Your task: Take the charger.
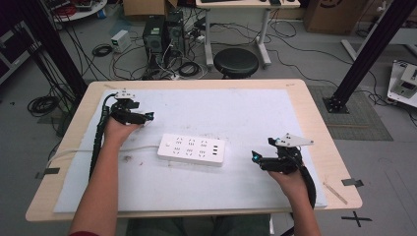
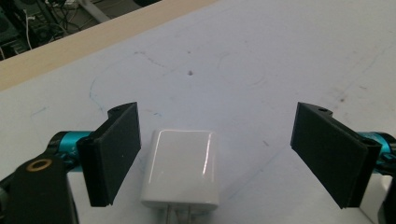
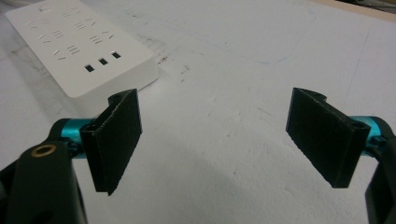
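Power strip (image 1: 192, 149) laid mid-mat, long axis running left-right, cord end toward left, well clear of table (image 1: 314, 105) edges. Wide bare mat (image 1: 236, 108) seen beyond strip. Left gripper (image 2: 218, 154) held released, jaws spread around white charger (image 2: 183, 169), prongs pointed toward camera. Right gripper (image 3: 229, 140) held released, nothing grasped, strip's end near its left jaw.

A wooden table (image 1: 314, 123) carries a white mat (image 1: 246, 118), power strip (image 1: 192, 149) and charger (image 2: 182, 168).
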Demonstrator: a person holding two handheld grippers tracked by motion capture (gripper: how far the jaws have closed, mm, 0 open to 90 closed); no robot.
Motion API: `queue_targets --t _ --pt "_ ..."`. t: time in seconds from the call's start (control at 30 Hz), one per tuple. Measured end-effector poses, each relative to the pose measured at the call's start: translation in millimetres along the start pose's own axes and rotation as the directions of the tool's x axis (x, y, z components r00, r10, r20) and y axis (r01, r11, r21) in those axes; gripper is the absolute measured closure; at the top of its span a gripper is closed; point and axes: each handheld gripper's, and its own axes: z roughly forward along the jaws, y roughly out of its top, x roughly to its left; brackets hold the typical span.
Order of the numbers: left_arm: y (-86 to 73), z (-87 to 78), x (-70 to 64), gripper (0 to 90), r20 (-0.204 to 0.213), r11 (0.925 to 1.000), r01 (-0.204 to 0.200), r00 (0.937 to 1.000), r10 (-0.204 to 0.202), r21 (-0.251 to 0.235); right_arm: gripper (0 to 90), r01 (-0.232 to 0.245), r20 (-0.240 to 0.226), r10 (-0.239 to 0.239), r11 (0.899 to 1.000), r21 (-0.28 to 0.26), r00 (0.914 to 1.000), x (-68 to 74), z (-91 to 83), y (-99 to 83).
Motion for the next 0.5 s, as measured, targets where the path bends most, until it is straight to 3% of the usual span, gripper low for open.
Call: queue_targets --t 0.23,0.5 --pt "-15.0 15.4 13.8 16.1 -0.008 0.9976 0.046 0.9989 -0.045 0.051 18.5 0.010 0.007 -0.010 1.000 0.013 0.9999 0.7 -0.8 1.1" --pt "-21.5 22.9 16.6 17.5 -0.010 0.9946 0.035 0.9994 -0.034 0.098 18.5 0.007 0.007 -0.007 1.000 0.022 0.9999 1.4 2.8 2.4"
